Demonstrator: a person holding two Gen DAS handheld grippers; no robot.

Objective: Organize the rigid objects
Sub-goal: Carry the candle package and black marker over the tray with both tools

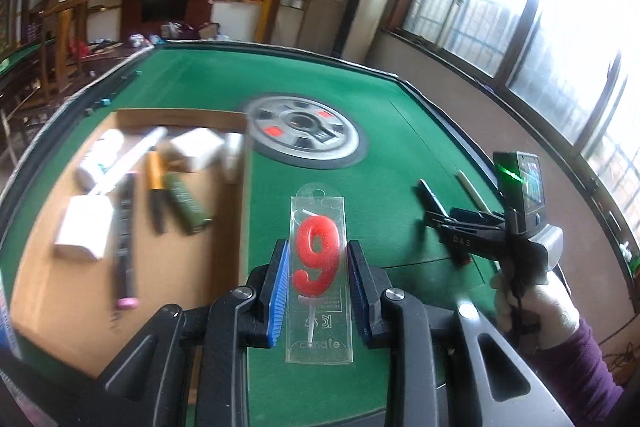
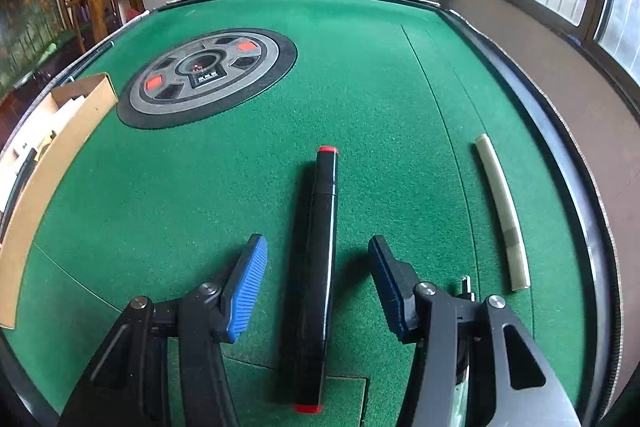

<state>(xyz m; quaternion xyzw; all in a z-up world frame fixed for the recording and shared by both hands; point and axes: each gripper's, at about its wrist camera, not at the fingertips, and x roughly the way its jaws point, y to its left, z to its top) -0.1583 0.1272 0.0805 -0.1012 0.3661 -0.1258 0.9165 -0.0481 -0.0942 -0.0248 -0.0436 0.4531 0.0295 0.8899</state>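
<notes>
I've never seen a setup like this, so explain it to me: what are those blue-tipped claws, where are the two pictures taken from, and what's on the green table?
A person holds a hand-squeezed gripper in each hand, each with a camera looking along its fingers. The left view shows the left gripper clamped on a packaged number nine candle, beside a cardboard box of sorted items. The right view shows the right gripper open around a black marker lying on the green table, with a pale stick nearby.

Felt (image 2: 360,87) past marker (image 2: 316,267) open; stick (image 2: 502,211) flanks right.
</notes>
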